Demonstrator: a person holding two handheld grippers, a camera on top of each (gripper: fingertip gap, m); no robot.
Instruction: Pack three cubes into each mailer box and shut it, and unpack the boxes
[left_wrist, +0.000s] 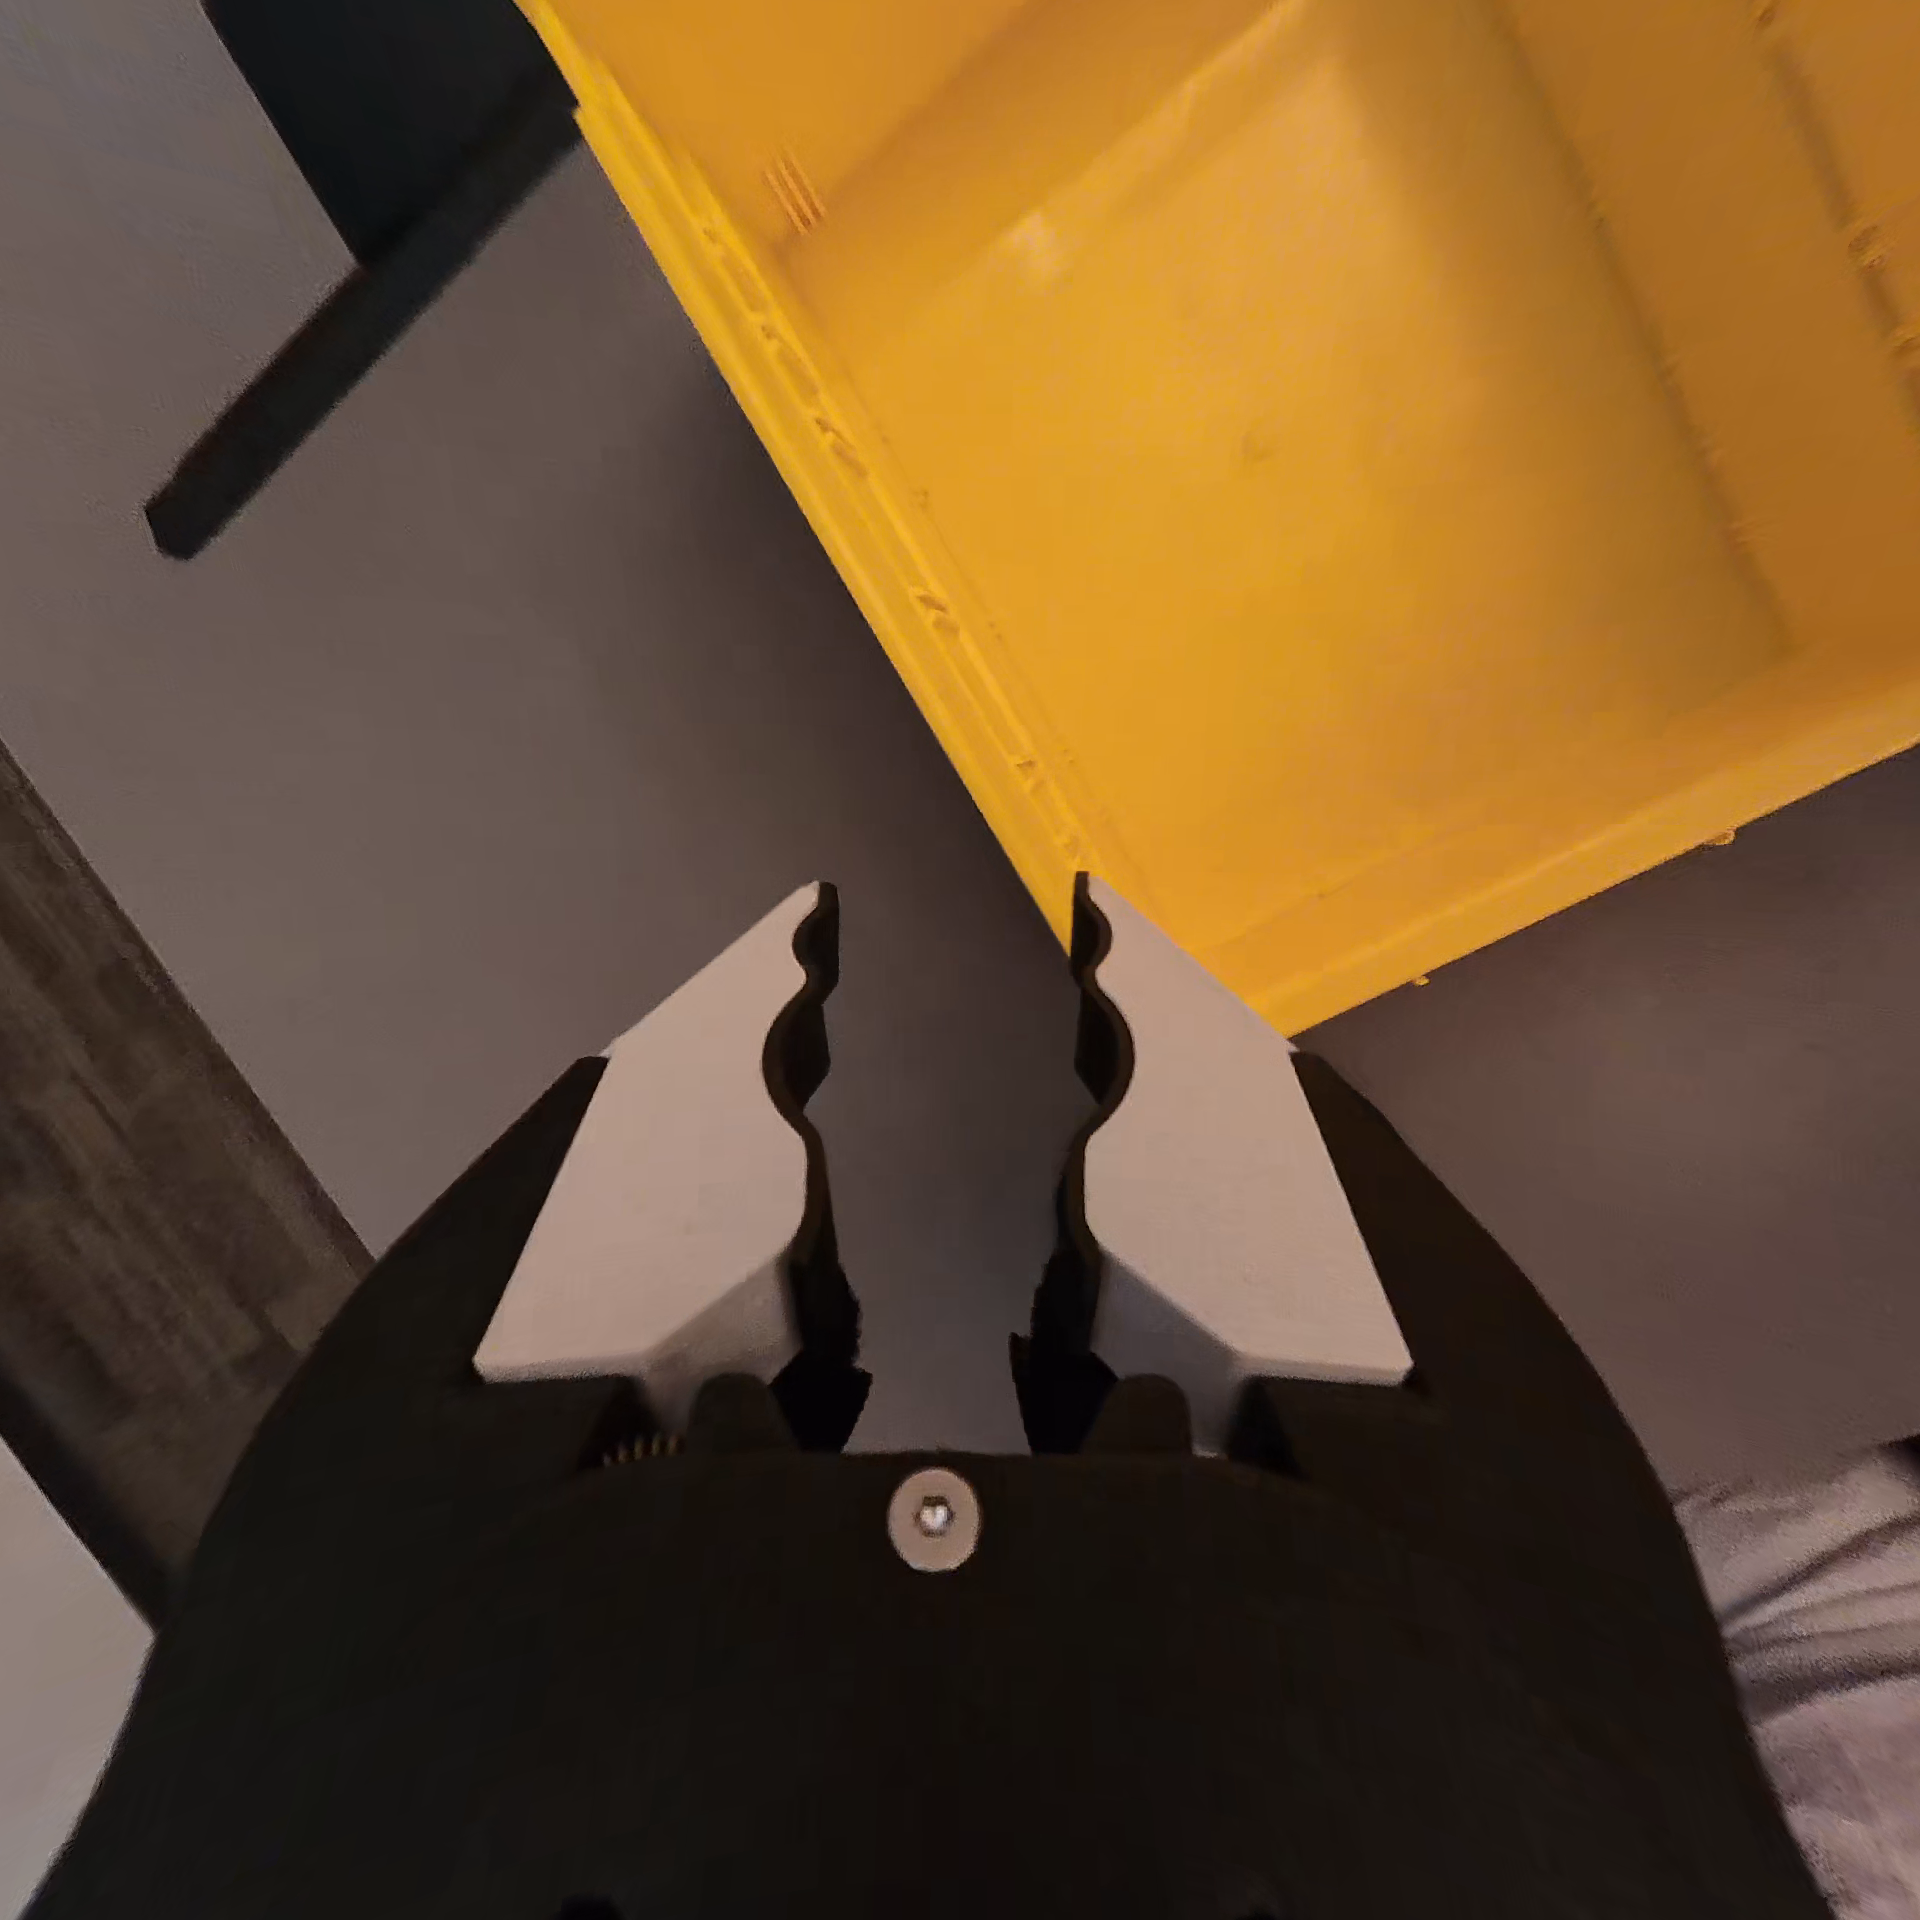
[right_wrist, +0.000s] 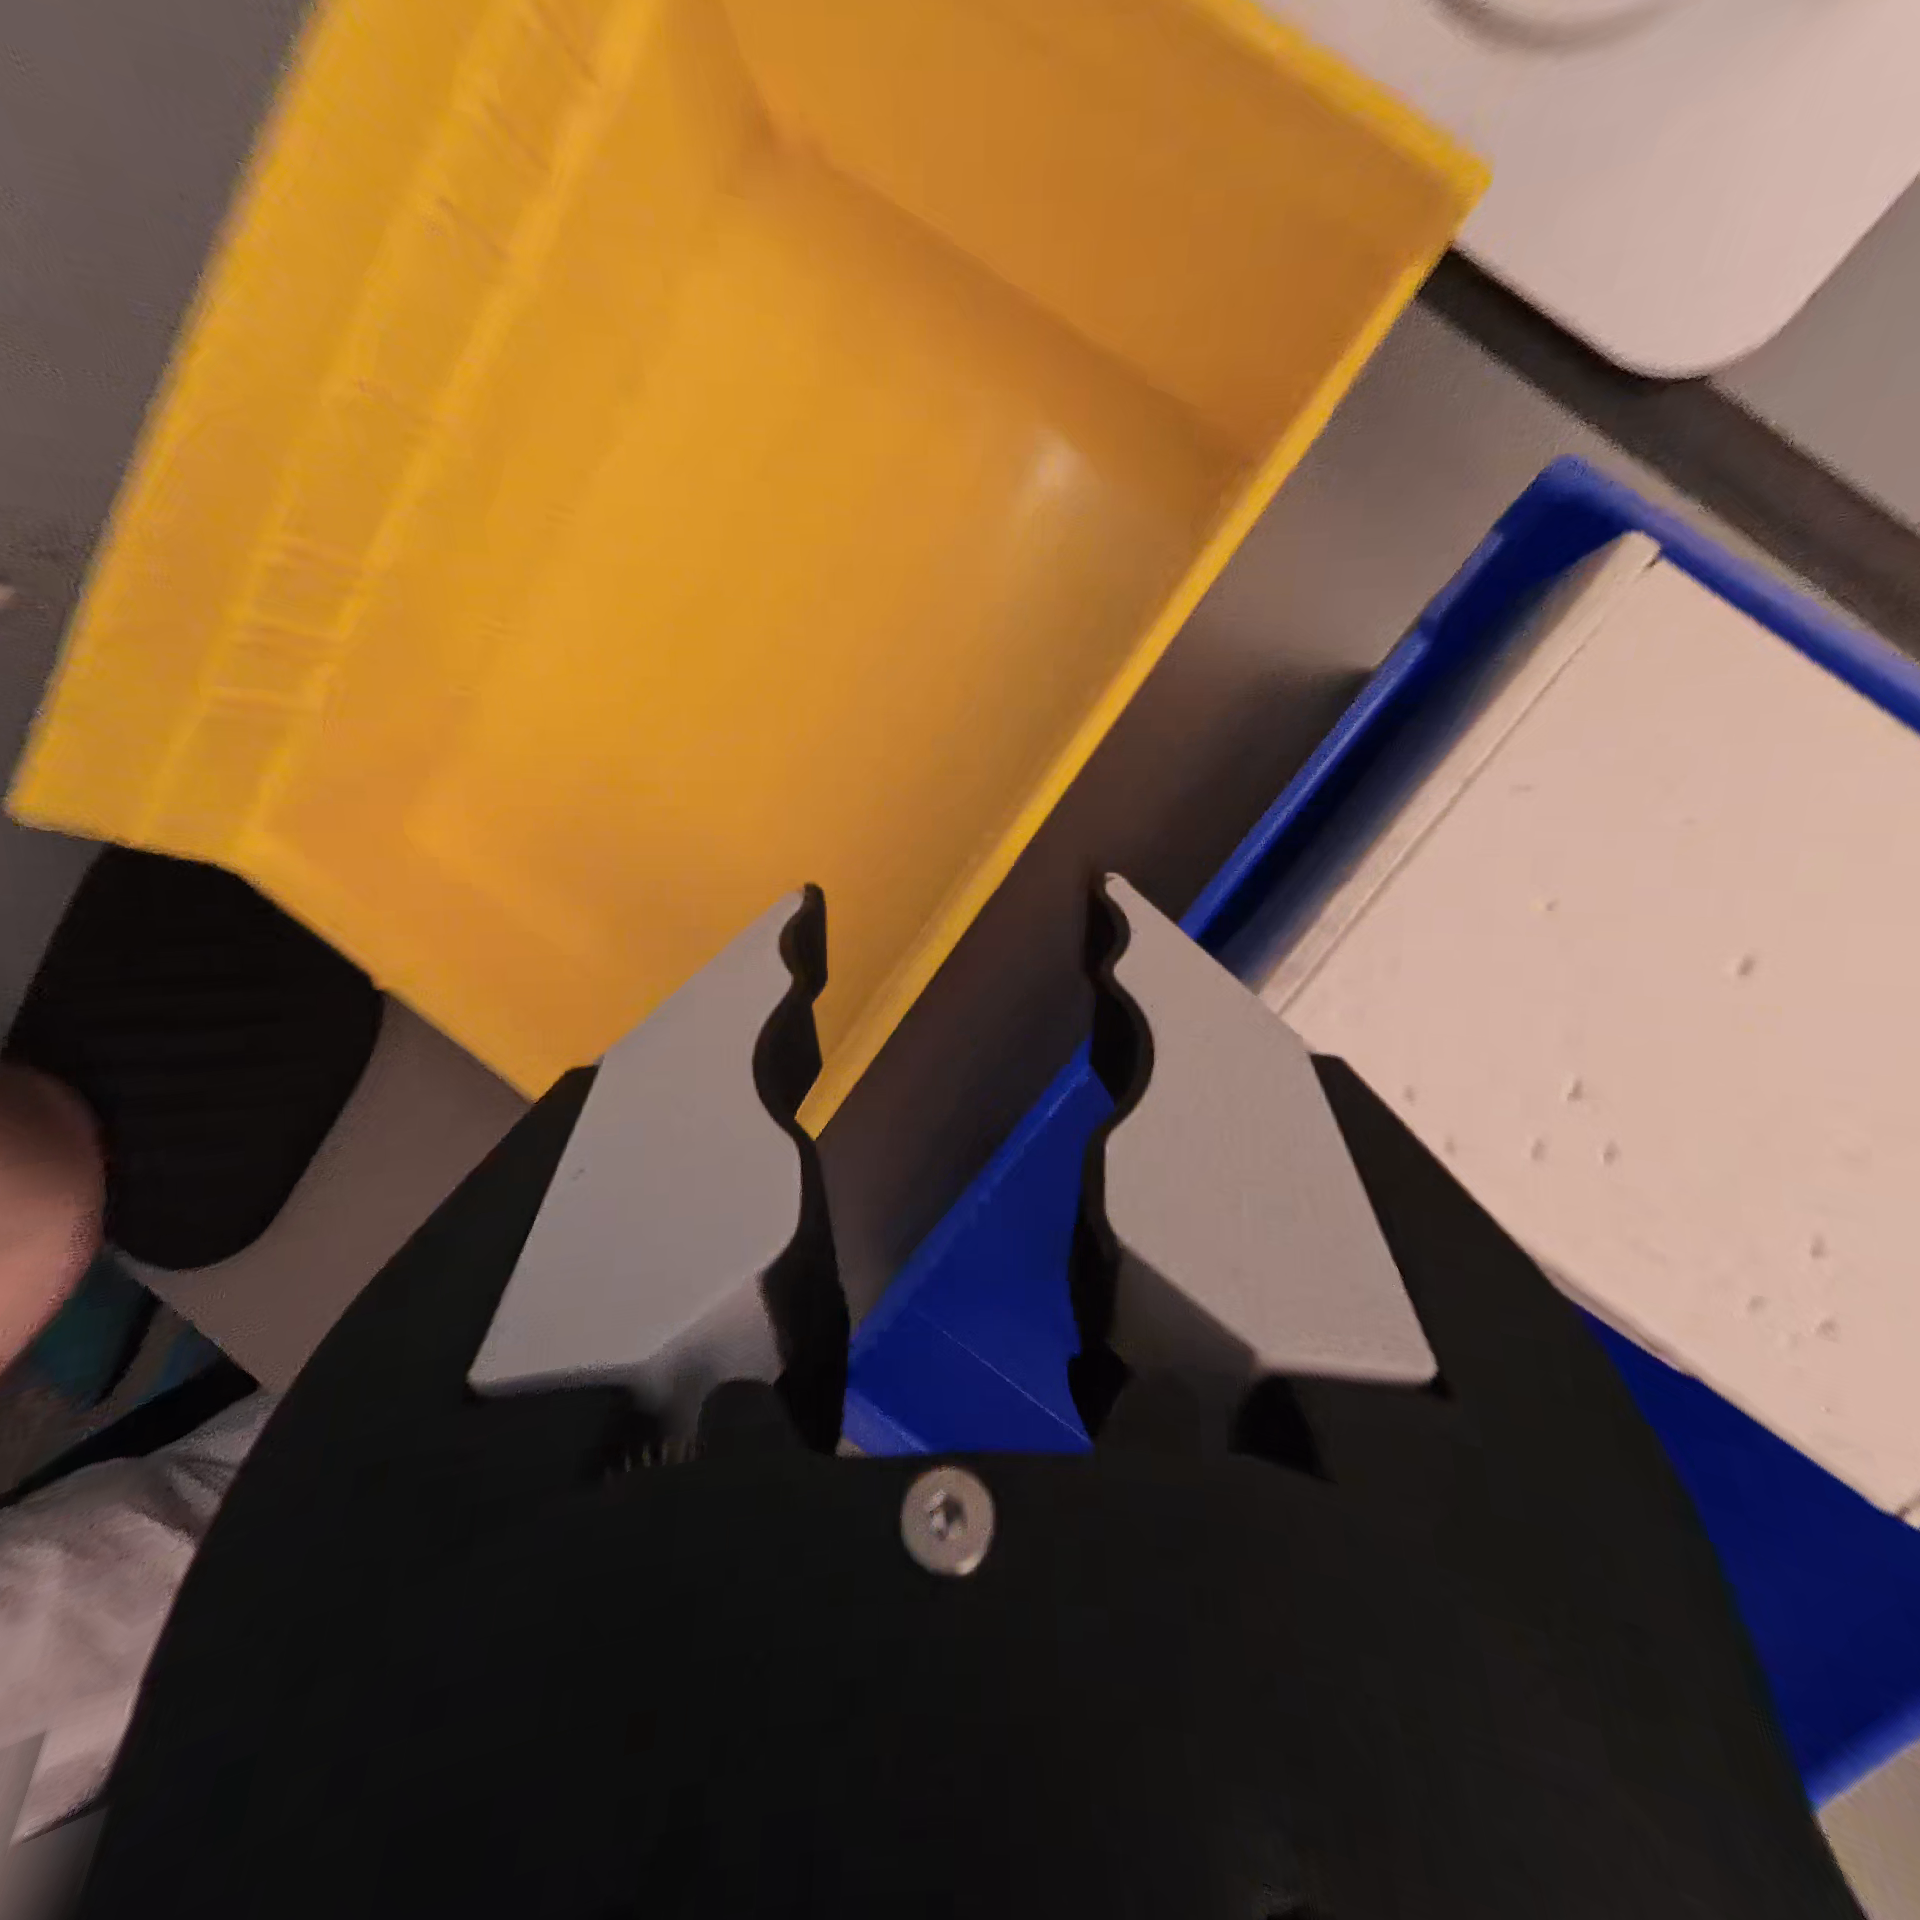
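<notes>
1. My left claw (left_wrist: 954, 899) is open a little way. Nothing is between its fingers. I can see the grey table (left_wrist: 436, 790) through the gap.

2. My right claw (right_wrist: 956, 899) is open about the same. It holds nothing too.

3. My left claw hangs over the table, just beside the near corner of a yellow bin (left_wrist: 1299, 468). The bin looks empty. I see only its bare yellow floor, and no cubes in it.

4. My right claw hangs over the spot where the yellow bin (right_wrist: 727, 499) and a blue bin (right_wrist: 1340, 727) sit side by side. From this side the yellow bin looks empty too.

5. In the blue bin lies a white mailer box (right_wrist: 1621, 997). Its top is flat, so I think it is shut. I cannot see inside it, so I cannot tell if cubes are in there.

6. I cannot see any cubes at all. I can only see one mailer box. Others may be out of sight.

7. So how far along am I? I think the packing part may be done, because the yellow bin is empty and the box looks closed. That is my guess, not a sure thing.

8. If so, the unpacking is what is left. I would need to take the box out of the blue bin, open it, and lift the cubes out.

9. Both pictures are a bit blurry, so small things may be missed.
</notes>
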